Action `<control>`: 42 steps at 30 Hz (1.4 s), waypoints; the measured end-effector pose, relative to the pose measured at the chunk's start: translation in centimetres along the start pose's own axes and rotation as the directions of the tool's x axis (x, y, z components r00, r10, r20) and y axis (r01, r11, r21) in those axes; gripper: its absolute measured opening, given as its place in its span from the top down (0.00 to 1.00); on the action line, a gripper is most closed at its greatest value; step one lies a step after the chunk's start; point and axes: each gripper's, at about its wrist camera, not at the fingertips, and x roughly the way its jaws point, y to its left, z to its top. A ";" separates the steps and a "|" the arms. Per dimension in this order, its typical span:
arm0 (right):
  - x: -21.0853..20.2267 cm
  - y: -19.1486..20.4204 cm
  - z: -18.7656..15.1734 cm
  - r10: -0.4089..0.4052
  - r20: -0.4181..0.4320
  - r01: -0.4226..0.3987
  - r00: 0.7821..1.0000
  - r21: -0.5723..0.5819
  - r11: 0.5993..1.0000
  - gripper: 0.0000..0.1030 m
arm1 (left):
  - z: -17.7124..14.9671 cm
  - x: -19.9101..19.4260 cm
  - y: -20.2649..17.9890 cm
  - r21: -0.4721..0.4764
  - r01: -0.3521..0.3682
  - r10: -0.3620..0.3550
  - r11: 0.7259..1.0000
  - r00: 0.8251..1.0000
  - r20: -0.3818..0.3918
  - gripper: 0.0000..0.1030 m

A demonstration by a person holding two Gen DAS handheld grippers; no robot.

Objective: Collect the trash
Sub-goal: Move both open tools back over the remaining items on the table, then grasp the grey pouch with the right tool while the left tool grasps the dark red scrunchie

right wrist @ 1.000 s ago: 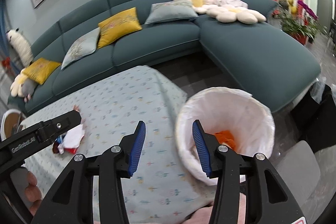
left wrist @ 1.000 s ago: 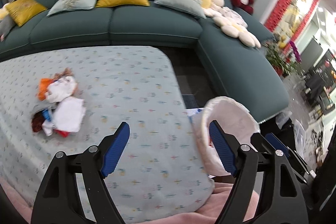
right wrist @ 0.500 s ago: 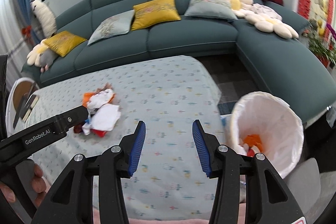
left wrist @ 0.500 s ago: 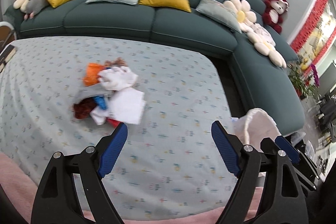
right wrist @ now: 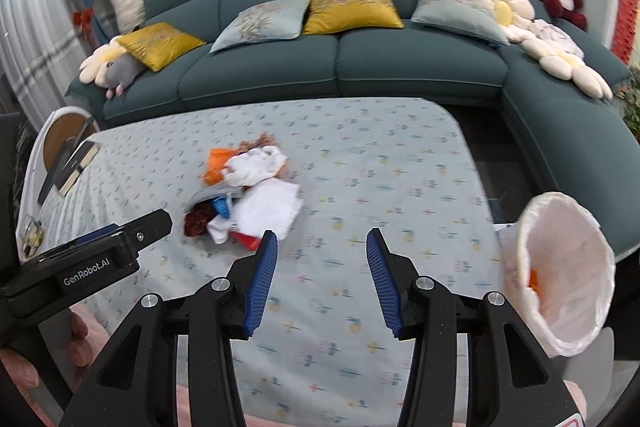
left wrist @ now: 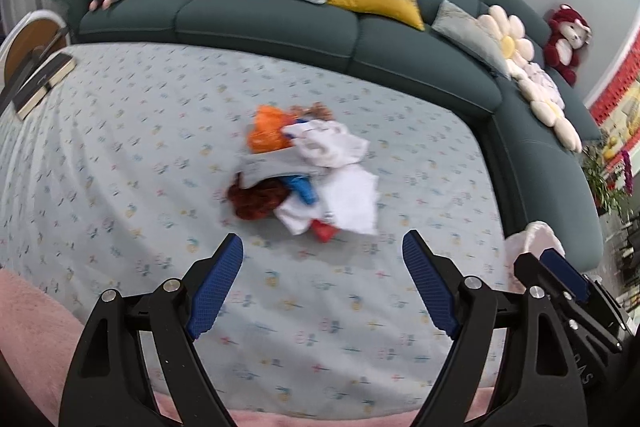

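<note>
A heap of trash (left wrist: 308, 175) lies in the middle of the patterned tablecloth (left wrist: 120, 147): white tissues, an orange wrapper, a dark red crumple, blue and red scraps. My left gripper (left wrist: 322, 247) hovers just in front of the heap, open and empty. In the right wrist view the same trash heap (right wrist: 244, 195) sits ahead and to the left of my right gripper (right wrist: 322, 243), which stands partly open with nothing between its fingers. A bin with a white liner (right wrist: 560, 275) stands off the table's right edge, an orange scrap inside.
A teal corner sofa (right wrist: 340, 67) with yellow and grey cushions runs behind the table. Books (left wrist: 44, 79) lie at the table's far left corner. The left gripper's body (right wrist: 100, 259) and a hand show at the left of the right wrist view.
Both views have swung left from the bin toward the trash heap, which now sits ahead of the left gripper. The bin has slid to the right edge. Both grippers stay empty.
</note>
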 end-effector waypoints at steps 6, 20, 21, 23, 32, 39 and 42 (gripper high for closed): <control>3.3 3.4 0.5 0.035 -0.056 -0.037 0.998 -0.035 0.999 0.58 | 0.4 1.7 3.7 0.005 -0.051 0.051 0.999 0.998 -0.025 0.24; 12.3 9.7 1.2 0.069 -0.180 -0.088 0.981 -0.098 0.991 0.66 | 2.1 7.4 8.2 0.014 -0.053 0.055 0.998 0.992 -0.110 0.25; 12.9 9.9 1.2 0.068 -0.190 -0.088 0.980 -0.101 0.991 0.71 | 2.1 7.8 8.4 0.006 -0.055 0.055 0.998 0.992 -0.116 0.25; 14.0 10.2 1.3 0.065 -0.204 -0.087 0.977 -0.102 0.991 0.72 | 2.0 8.6 9.0 -0.016 -0.045 0.043 0.999 0.990 -0.134 0.25; 17.8 10.1 1.0 0.060 -0.270 -0.089 0.961 -0.099 0.991 0.87 | 1.8 10.8 9.4 -0.060 -0.021 0.010 0.998 0.985 -0.172 0.25; 17.3 9.4 0.9 0.074 -0.240 -0.096 0.968 -0.079 0.992 0.95 | 1.7 12.1 9.5 -0.099 0.003 -0.023 0.995 0.980 -0.196 0.25; 15.8 8.3 1.2 0.082 -0.202 -0.092 0.976 -0.042 0.995 0.95 | 2.0 12.2 9.2 -0.114 0.034 -0.055 0.993 0.980 -0.192 0.25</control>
